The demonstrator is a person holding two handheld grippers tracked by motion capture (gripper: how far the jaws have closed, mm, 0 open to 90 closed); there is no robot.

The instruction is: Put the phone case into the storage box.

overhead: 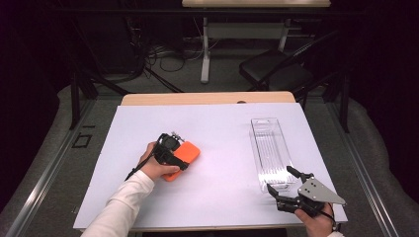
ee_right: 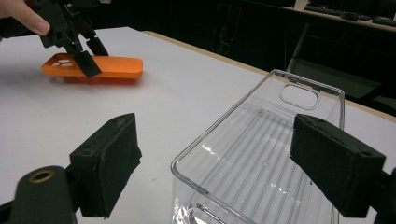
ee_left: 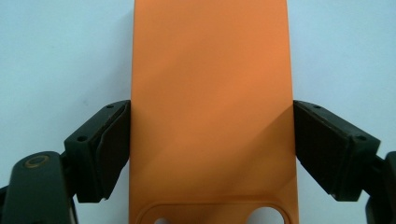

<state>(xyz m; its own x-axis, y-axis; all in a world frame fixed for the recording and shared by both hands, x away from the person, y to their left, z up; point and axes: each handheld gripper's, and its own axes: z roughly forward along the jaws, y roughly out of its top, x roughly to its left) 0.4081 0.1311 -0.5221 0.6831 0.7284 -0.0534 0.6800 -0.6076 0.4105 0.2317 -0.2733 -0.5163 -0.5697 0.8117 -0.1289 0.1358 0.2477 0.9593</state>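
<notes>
An orange flat case [overhead: 188, 154] lies on the white table top, left of centre. My left gripper [overhead: 170, 147] reaches down over it. In the left gripper view its two black pads [ee_left: 109, 149] sit flush against the long edges of the case [ee_left: 210, 84], one on each side. A clear plastic tray [overhead: 269, 122] lies lengthwise on the right half of the table. My right gripper [overhead: 281, 179] hovers at the tray's near end with its jaws wide apart. In the right gripper view the near corner of the tray [ee_right: 306, 83] lies between the jaws, with the left pad well off the wall.
The white sheet [overhead: 222, 197] covers most of a wooden table, whose bare far edge [overhead: 207, 98] shows beyond it. A black chair [overhead: 276, 69] and a table leg with cables stand on the floor behind. The orange case [ee_right: 107, 67] and left gripper [ee_right: 81, 56] lie far to the tray's left.
</notes>
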